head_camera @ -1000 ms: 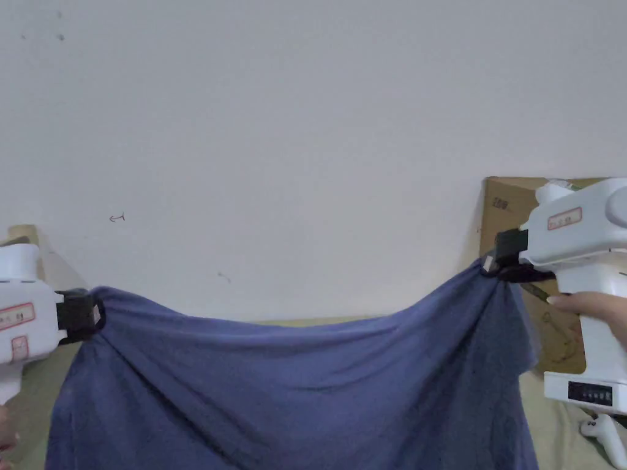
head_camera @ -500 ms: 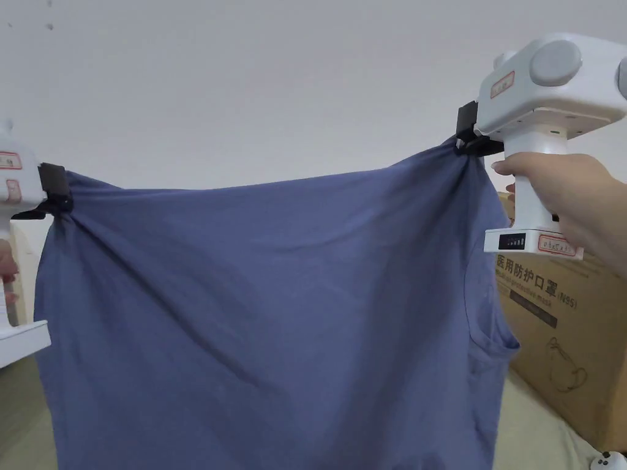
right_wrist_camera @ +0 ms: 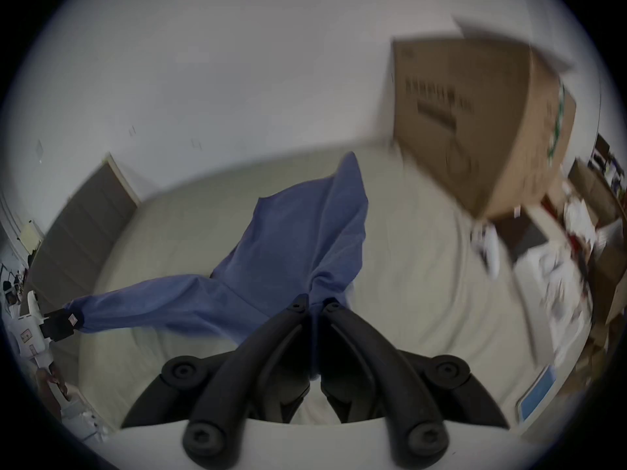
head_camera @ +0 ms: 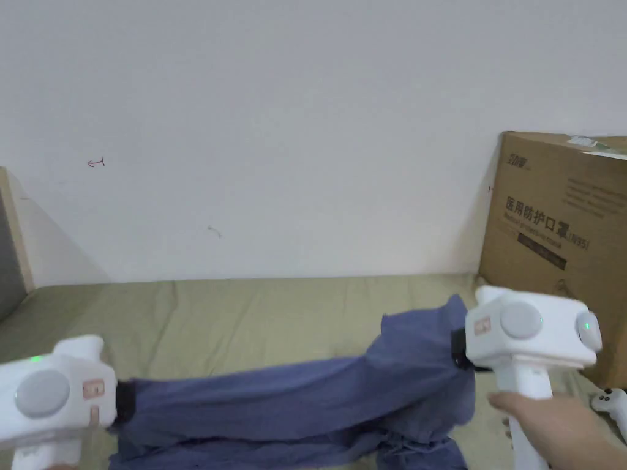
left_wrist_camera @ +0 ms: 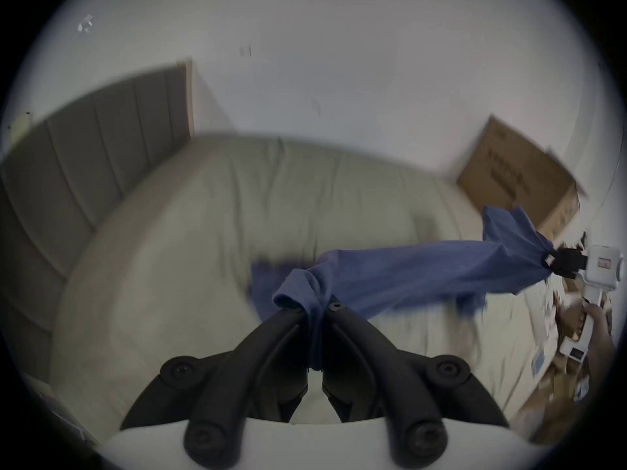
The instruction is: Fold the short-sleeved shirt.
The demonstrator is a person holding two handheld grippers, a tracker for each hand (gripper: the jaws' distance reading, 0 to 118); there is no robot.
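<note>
Olive-green bed [head_camera: 245, 312] spreads below a cardboard box [head_camera: 557, 245] on its right. Across it the blue shirt [head_camera: 294, 398] stretches low between left gripper [left_wrist_camera: 314, 311] and right gripper [right_wrist_camera: 314, 302], each with its jaws clamped on bunched fabric.

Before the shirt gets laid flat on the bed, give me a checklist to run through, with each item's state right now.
1. Left gripper clamps the blue shirt: ok, cloth pinched between the jaws.
2. Right gripper clamps the shirt: ok.
3. Shirt stretched between the grippers: ok, though bunched, not spread.
4. Bed bare beyond the shirt: ok.
5. Cardboard box apart from the shirt: ok.
6. Sleeves untangled: cannot tell, hidden in folds.
</note>
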